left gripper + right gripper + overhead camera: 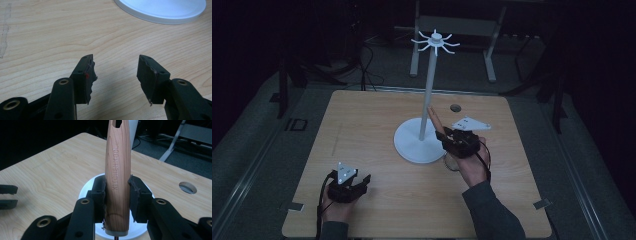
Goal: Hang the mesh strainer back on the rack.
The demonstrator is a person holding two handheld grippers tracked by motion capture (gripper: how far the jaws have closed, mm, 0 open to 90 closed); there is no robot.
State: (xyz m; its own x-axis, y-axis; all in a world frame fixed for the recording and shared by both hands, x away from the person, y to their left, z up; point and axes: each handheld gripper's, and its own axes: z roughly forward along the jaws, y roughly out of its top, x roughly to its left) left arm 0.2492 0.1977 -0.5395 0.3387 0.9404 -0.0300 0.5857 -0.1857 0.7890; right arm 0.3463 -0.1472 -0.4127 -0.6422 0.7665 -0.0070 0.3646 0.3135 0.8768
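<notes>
Smooth tapered wooden handle [117, 180], round white base [86, 190] — grained tabletop [50, 175]

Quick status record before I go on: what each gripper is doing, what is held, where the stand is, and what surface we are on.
right gripper: shut on the wooden handle, which is stamped KITCHEN TOOL and has a hole near its far end
handle pose: points up and away, near the pole
left gripper: open, nothing between the jaws, low over the table
stand: white, round base, tall pole, hooks ringing the top
table hole: beyond the stand base
</notes>
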